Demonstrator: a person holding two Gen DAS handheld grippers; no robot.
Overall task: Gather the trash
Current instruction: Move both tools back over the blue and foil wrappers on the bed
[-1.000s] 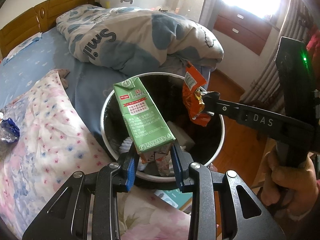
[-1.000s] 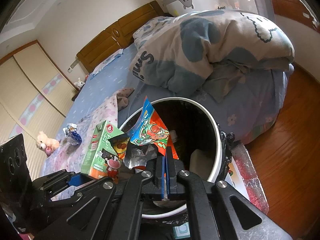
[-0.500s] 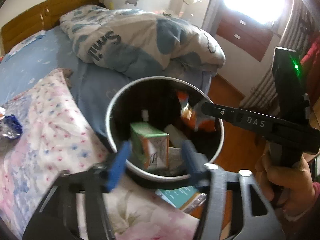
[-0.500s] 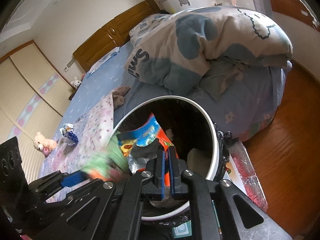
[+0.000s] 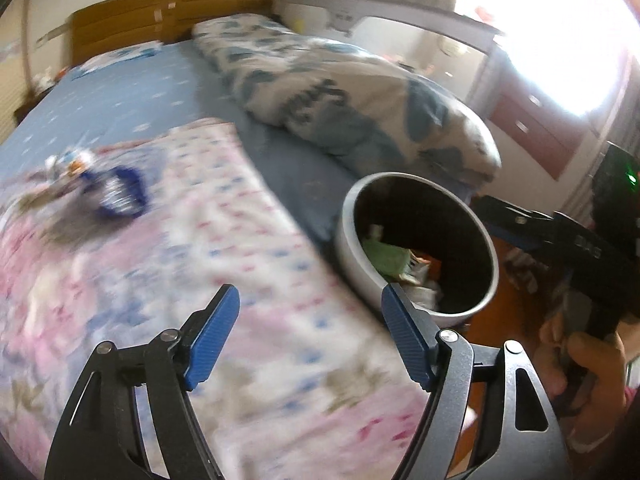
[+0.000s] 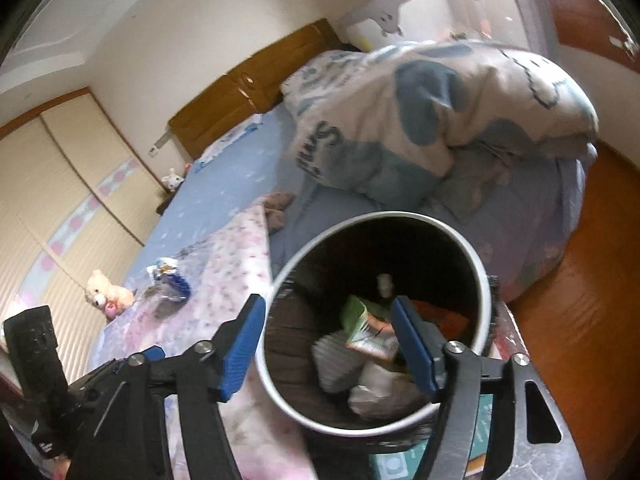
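Left gripper (image 5: 310, 336): jaws wide and opening, nothing between them, over the floral blanket (image 5: 240, 280) on the bed. Right gripper (image 6: 328, 344): jaws also wide and opening, empty, above the mouth of the white bin (image 6: 480, 272).

In the bin: green carton (image 6: 360, 320), a bit of orange wrapper (image 6: 440, 316), pale crumpled paper or tissue (image 6: 372, 384). Those pieces are collected.

Farther out on the blanket, well apart from the bin: a crumpled blue-and-silver wrapper (image 5: 116, 196), blurred in the left view, clearer in the right view (image 6: 170, 278). Likely the next piece.

Handling, as judged: thin foil or plastic film, almost weightless, soft, crushes freely, not fragile. Slick surface, and lying on soft bedding, so a flat pinch could slide off or catch the blanket. Best hold looks like a raised crumpled fold or the bunched middle, jaws closing fully across it.

Beyond: blue sheet (image 5: 132, 92), rolled duvet (image 5: 340, 92), wooden headboard (image 5: 172, 12).
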